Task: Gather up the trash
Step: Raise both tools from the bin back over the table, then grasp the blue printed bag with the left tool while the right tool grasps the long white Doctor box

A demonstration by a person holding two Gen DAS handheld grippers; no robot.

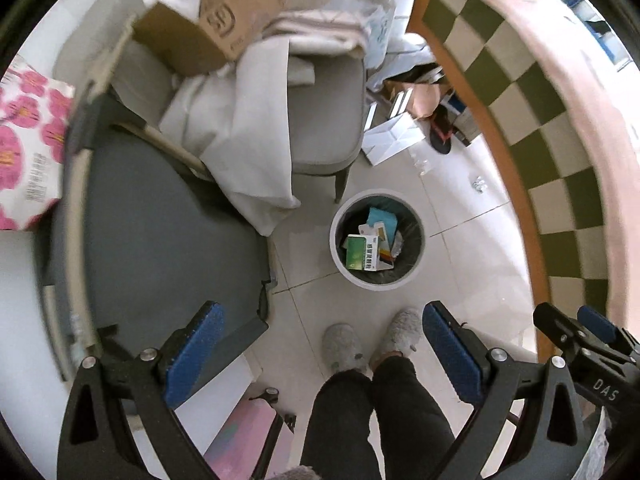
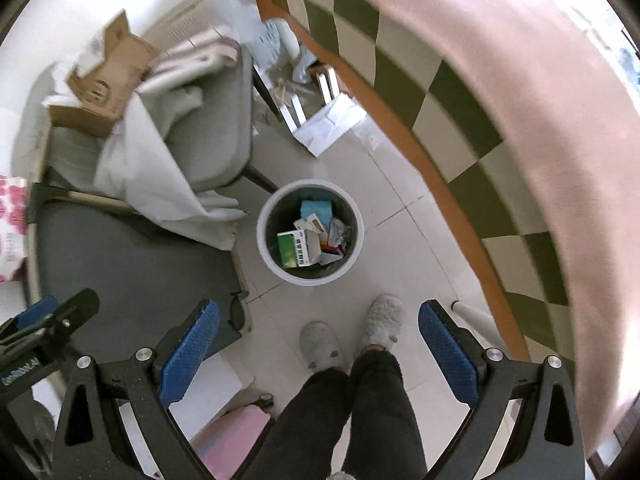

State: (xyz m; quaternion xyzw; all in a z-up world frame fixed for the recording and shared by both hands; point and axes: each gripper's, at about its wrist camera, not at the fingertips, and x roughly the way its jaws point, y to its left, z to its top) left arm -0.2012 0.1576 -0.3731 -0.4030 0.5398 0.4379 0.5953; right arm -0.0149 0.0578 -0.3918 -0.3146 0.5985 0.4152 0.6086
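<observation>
A round white trash bin (image 1: pixel 340 256) with a black liner stands on the tiled floor; it also shows in the right wrist view (image 2: pixel 267 256). Inside lie a green box (image 1: pixel 362 254), a teal pack and other small cartons. My left gripper (image 1: pixel 320 354) is open and empty, held high above the floor, short of the bin. My right gripper (image 2: pixel 318 350) is open and empty too, at about the same height. The right gripper shows at the lower right of the left wrist view (image 1: pixel 576 332).
A grey table (image 1: pixel 160 240) lies at left with a pink flowered tissue pack (image 1: pixel 28 148). A chair (image 1: pixel 320 120) holds white cloth and a cardboard box (image 1: pixel 212 24). A checkered, pink-edged bed (image 1: pixel 540 120) runs along the right. Papers and a crumpled scrap (image 1: pixel 479 185) lie on the floor. My slippered feet (image 1: pixel 372 340) are below.
</observation>
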